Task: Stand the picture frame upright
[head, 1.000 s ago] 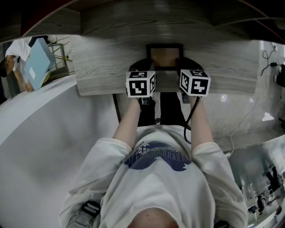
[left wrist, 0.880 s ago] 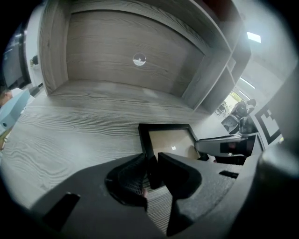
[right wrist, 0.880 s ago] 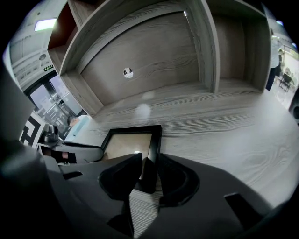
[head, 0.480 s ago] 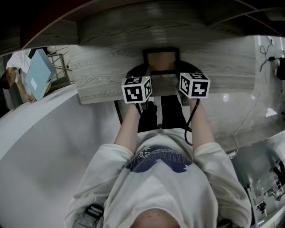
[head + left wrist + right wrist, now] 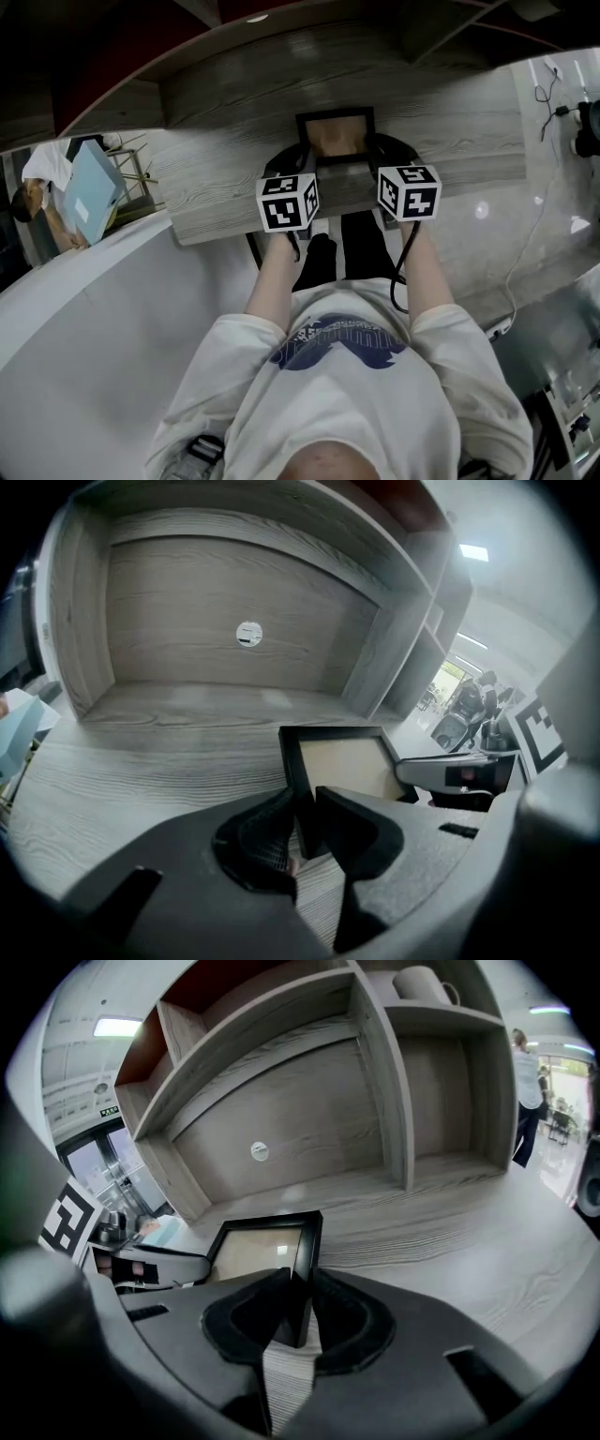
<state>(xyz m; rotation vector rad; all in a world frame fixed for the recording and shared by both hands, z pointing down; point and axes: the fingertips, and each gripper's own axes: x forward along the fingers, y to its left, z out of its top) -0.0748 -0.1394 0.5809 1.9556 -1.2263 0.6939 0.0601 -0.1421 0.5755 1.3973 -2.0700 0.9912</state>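
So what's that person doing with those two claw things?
The person is holding a claw tool in each hand and using both on a black picture frame on the grey wooden desk. The left gripper is pinching the frame's left edge and the right gripper is pinching its right edge. Both sets of jaws have just been closing on it. The frame looks tilted back, not standing upright yet.

Black-rimmed picture frame (image 5: 337,136), tan pane up, low over the grey wood-grain desk (image 5: 216,178), not upright.
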